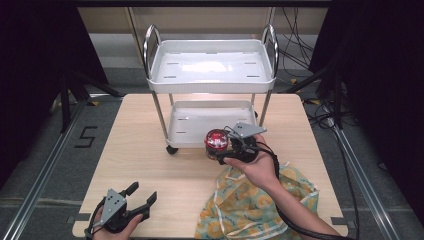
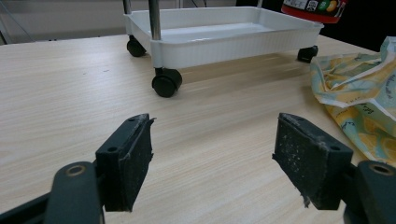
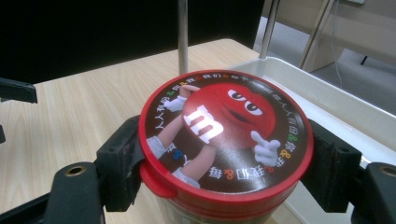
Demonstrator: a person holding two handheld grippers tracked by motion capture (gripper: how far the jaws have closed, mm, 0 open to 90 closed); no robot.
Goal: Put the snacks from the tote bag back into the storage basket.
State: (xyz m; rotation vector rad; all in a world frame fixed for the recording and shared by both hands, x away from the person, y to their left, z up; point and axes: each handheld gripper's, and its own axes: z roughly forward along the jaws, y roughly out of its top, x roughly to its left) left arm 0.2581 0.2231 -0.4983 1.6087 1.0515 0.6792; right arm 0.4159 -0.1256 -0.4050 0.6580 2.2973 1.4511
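Room: wooden table (image 1: 150,150) in the middle of the high view, dark curtains at both sides, grey floor with cables around it.
Right gripper (image 1: 231,148): closed on the candy jar (image 3: 224,140); the two black pads press its sides just below the red lid (image 3: 229,135), and the jar stands upright.
Jar place: centre of the high view, held above the table at the front edge of the lower tray (image 1: 210,120) of the white cart (image 1: 210,65).
Handling: a rigid round plastic jar, probably smooth and a little slippery; I judge it moderately light. The snap lid has a small tab at the lower left in the right gripper view, so the hold should stay on the body, not on the lid.
Left gripper (image 1: 141,197): jaws wide apart and empty, low at the lower left of the high view.
Nearby: patterned cloth bag (image 1: 255,205) lies crumpled at the lower right, below the right hand (image 1: 252,167).
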